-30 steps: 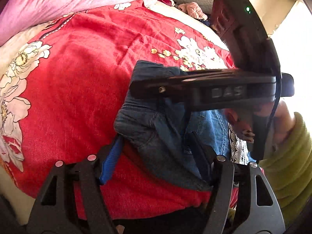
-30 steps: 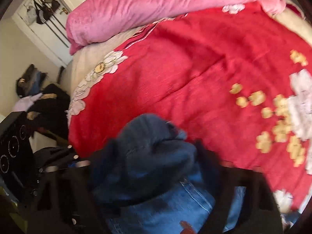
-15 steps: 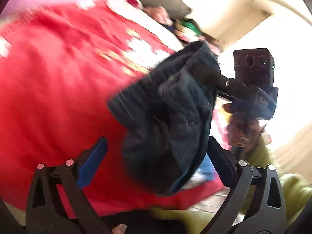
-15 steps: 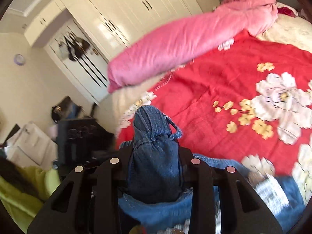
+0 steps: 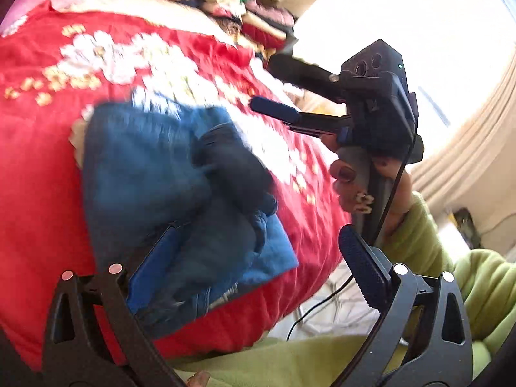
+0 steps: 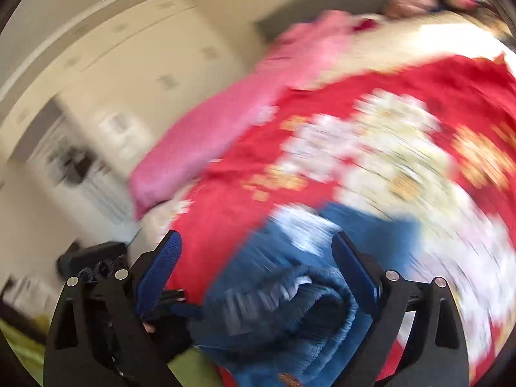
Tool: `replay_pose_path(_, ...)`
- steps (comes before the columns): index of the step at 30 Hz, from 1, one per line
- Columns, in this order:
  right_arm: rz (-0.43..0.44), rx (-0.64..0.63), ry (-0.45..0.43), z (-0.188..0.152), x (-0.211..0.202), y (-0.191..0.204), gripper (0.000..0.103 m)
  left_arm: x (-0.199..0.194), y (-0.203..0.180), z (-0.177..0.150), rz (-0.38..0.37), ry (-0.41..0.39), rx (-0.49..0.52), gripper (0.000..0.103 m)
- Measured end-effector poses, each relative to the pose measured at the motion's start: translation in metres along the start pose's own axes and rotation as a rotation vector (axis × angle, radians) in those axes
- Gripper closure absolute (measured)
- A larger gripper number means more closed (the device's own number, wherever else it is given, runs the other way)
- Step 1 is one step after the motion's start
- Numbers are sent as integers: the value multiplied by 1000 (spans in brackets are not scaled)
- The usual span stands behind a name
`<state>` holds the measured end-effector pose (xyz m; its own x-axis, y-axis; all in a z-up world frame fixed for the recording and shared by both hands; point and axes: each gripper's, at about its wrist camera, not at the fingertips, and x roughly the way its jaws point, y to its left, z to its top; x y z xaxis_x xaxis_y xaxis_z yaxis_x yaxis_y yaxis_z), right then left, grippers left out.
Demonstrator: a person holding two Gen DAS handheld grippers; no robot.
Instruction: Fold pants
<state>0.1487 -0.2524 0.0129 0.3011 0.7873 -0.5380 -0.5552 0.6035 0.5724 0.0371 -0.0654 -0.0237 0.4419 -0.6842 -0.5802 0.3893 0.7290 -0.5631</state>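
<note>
Left gripper (image 5: 258,261): jaws wide apart, gripping nothing; its left finger lies against the pants (image 5: 167,200). Pants sit bunched on the bed (image 5: 42,174), ahead and left. Right gripper (image 6: 258,269): jaws apart, nothing held, pants just ahead between the fingers. Beyond them, pink pillow (image 6: 209,125). Right view blurred.

Half a second ago the right tongs (image 5: 277,88) were clamped on a raised bunch of the jeans (image 5: 167,193); now their fingers stand apart with nothing between them, clear of the cloth. The jeans have dropped into a folded heap on the red bedspread (image 5: 42,177). The left tongs (image 5: 254,258) are spread wide as before, pulled slightly back.
</note>
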Motion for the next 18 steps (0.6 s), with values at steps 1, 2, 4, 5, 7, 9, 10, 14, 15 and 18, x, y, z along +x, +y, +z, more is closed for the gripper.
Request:
replay_pose_path(1,-16,18,6,-6,-2,-5,9,5,-1,-3,3,15,3,10)
replay_pose_path(2,-33,35,17,-12,-4,-9,9,7,-2,-5,7,24,10,10)
replay_pose_path(4,-62,53,50,-22,0,-13,9,13,-6,-9,40,37,45,10)
replay_pose_path(5,-74,53,65,-25,2,-15,9,16,-6,-8,46,40,51,10)
replay_pose_path(7,-142,34,120,-29,15,-13,17,18,-5,-7,56,44,51,10)
replay_pose_path(9,-152,11,151,-30,25,-8,54,18,-6,-9,63,43,51,10)
replay_pose_path(10,-138,-3,136,-29,23,0,55,18,-6,-11,71,42,52,10)
replay_pose_path(14,-173,-62,104,-28,13,6,61,17,-6,-11,86,37,69,10)
replay_pose_path(15,-217,-66,114,-30,14,1,61,17,-6,-11,84,38,70,10)
replay_pose_path(18,-259,-41,139,-38,17,-12,56,14,-8,-13,81,36,70,10)
